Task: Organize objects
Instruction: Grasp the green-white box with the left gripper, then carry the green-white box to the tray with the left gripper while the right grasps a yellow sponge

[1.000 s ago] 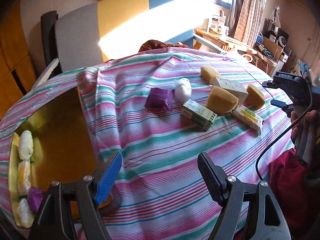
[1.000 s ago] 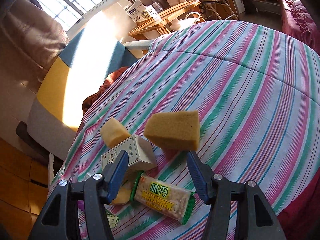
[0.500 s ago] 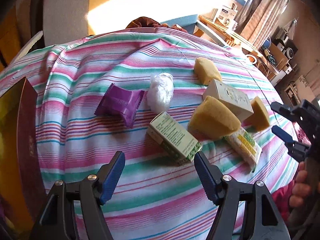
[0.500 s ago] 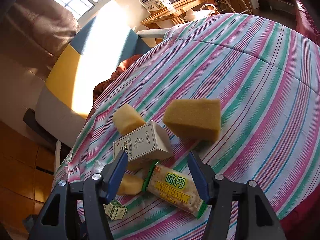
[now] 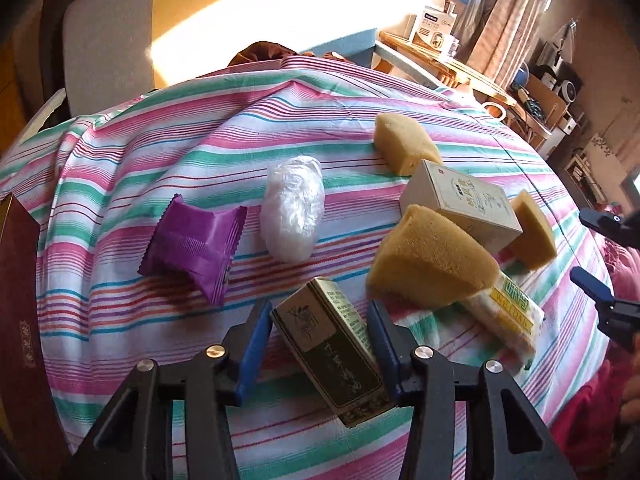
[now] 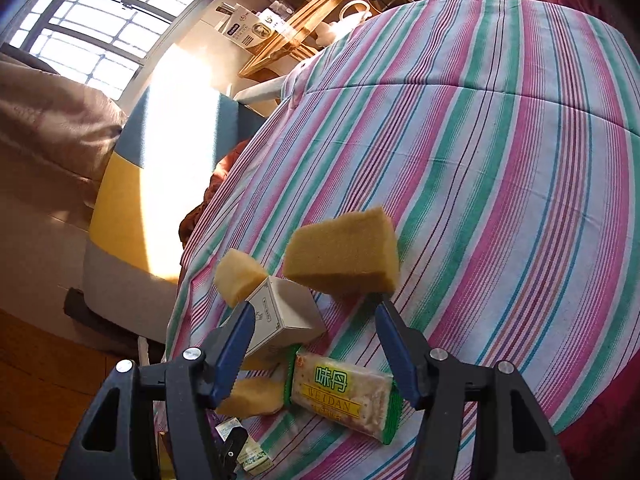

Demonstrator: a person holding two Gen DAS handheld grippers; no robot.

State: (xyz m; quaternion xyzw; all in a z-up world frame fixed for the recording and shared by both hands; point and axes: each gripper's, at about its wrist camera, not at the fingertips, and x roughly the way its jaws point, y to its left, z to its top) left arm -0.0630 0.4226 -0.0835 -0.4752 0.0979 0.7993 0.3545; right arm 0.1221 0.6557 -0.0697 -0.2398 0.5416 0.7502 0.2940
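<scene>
My left gripper is closed around a green and gold box lying on the striped cloth; both blue pads touch its sides. Beyond it lie a purple packet, a white plastic-wrapped lump, three yellow sponges, the nearest large one, a cream box and a WEIDAN cracker pack. My right gripper is open and empty above the cracker pack, with a sponge and the cream box just ahead.
A dark red box edge sits at the far left of the table. A grey, yellow and blue sofa stands behind the table. Wooden furniture and clutter fill the back right. The cloth drops off at the table's edges.
My left gripper swung from the gold tray on the left toward the objects, moved in over the green box and closed on it. My right gripper shifted slightly and stayed open.
</scene>
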